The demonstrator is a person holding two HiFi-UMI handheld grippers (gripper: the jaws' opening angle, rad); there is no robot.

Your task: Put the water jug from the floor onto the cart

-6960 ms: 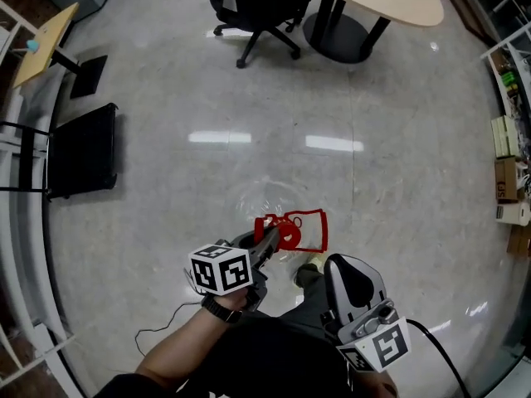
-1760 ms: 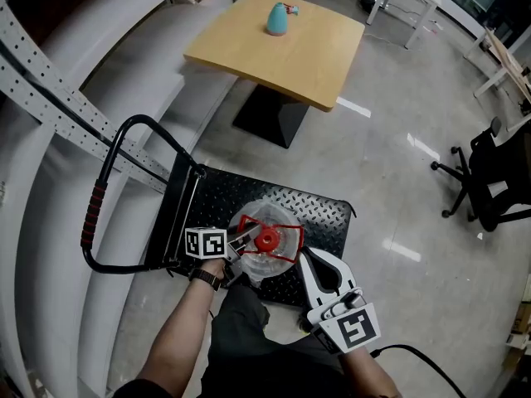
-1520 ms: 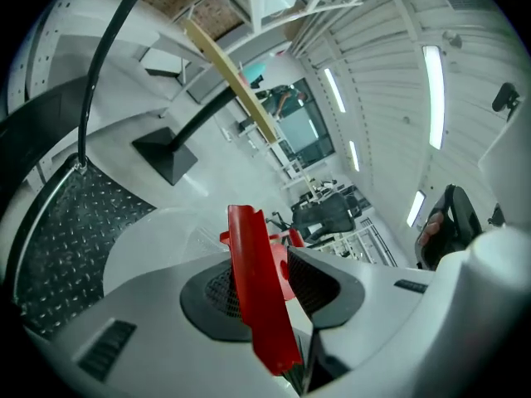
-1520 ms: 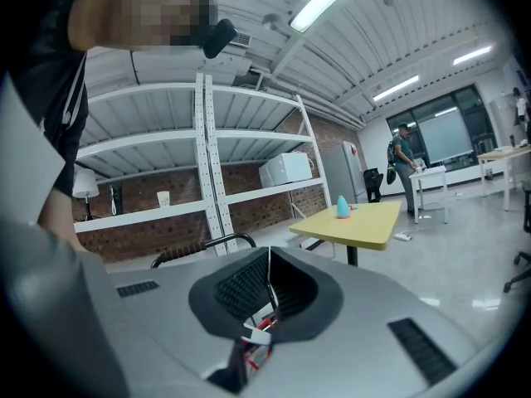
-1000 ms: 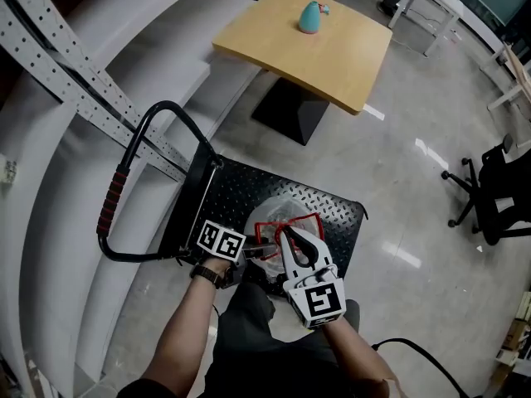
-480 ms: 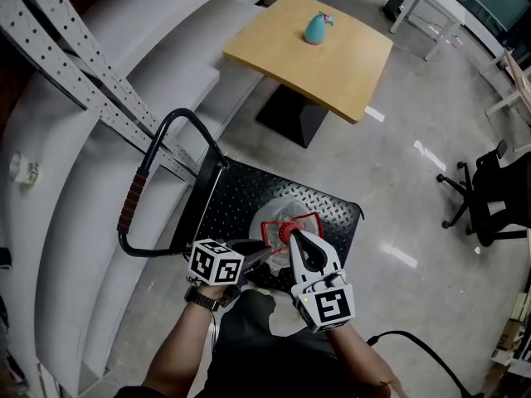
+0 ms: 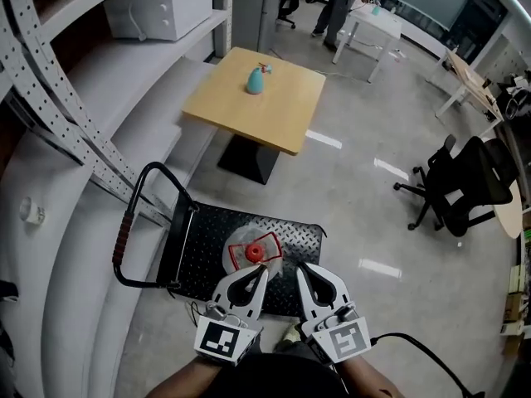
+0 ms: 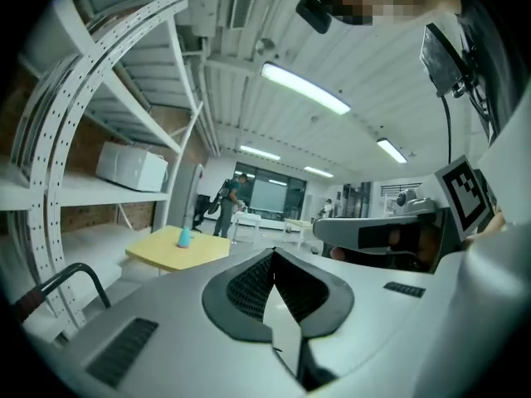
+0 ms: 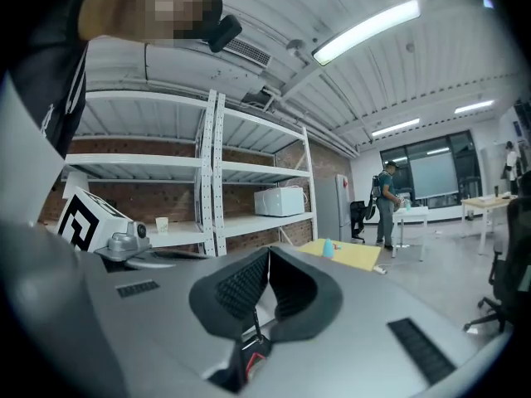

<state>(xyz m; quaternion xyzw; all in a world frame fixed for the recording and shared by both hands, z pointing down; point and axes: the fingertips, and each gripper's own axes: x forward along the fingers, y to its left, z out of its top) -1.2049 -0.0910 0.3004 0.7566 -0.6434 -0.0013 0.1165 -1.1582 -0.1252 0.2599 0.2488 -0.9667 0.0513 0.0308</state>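
The clear water jug (image 7: 253, 249) with a red cap and red carry frame stands upright on the black cart deck (image 7: 203, 247). Neither gripper touches it. In the head view my left gripper (image 7: 262, 270) and right gripper (image 7: 301, 267) hang side by side above the cart's near edge, both shut and empty. The left gripper view shows the left gripper (image 8: 274, 255) pointing level into the room with its pads together. My right gripper (image 9: 269, 254) also points level, pads together. The jug shows in neither gripper view.
The cart's looped handle (image 7: 124, 237) with a red grip rises at its left end. White perforated shelving (image 7: 50, 98) curves along the left. Beyond the cart stands a yellow table (image 7: 257, 102) with a teal bottle (image 7: 255, 80). Office chairs (image 7: 460, 185) stand at right.
The left gripper has let go of the jug's red frame and shut. Both grippers have risen away from the jug and now point level. The jug stays on the cart.
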